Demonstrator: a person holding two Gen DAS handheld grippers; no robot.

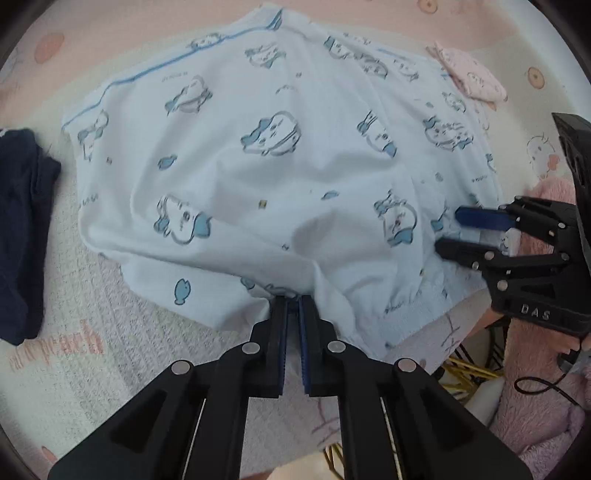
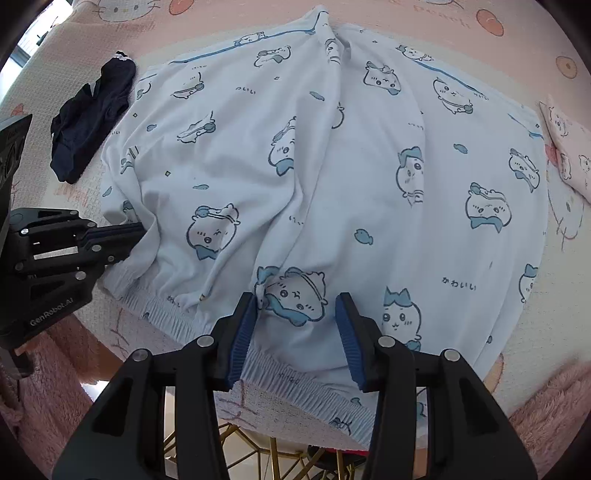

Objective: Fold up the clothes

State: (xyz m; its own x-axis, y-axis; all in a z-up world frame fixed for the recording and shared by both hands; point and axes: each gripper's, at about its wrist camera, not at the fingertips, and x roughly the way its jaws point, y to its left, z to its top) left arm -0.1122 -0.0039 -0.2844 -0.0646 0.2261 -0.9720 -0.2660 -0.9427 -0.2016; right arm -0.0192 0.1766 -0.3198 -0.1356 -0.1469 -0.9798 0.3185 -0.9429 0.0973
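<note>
Left claw (image 1: 293,301) is clamped onto the near waistband edge of the light blue printed shorts (image 2: 314,177); right claw (image 2: 299,325) hovers spread wide over them.

From my remote station, the pyjama shorts (image 2: 332,177) read pale blue-white, dotted with outlined cartoon critters wearing blue bows, small blue fish and tiny dark lettering, and a bright blue stripe ran along the far edge. The elastic waistband (image 2: 295,376) was the same pale blue. My left gripper (image 1: 294,306) was black with blue ribbed pads, and my right gripper (image 2: 295,317) matched it, black with blue pads. The dark garment (image 2: 92,118) to the left looked navy. The folded cloth (image 1: 469,74) on the right was soft pink with cartoon faces. The bedsheet (image 2: 406,14) was pink with orange circles and white cat figures.
</note>
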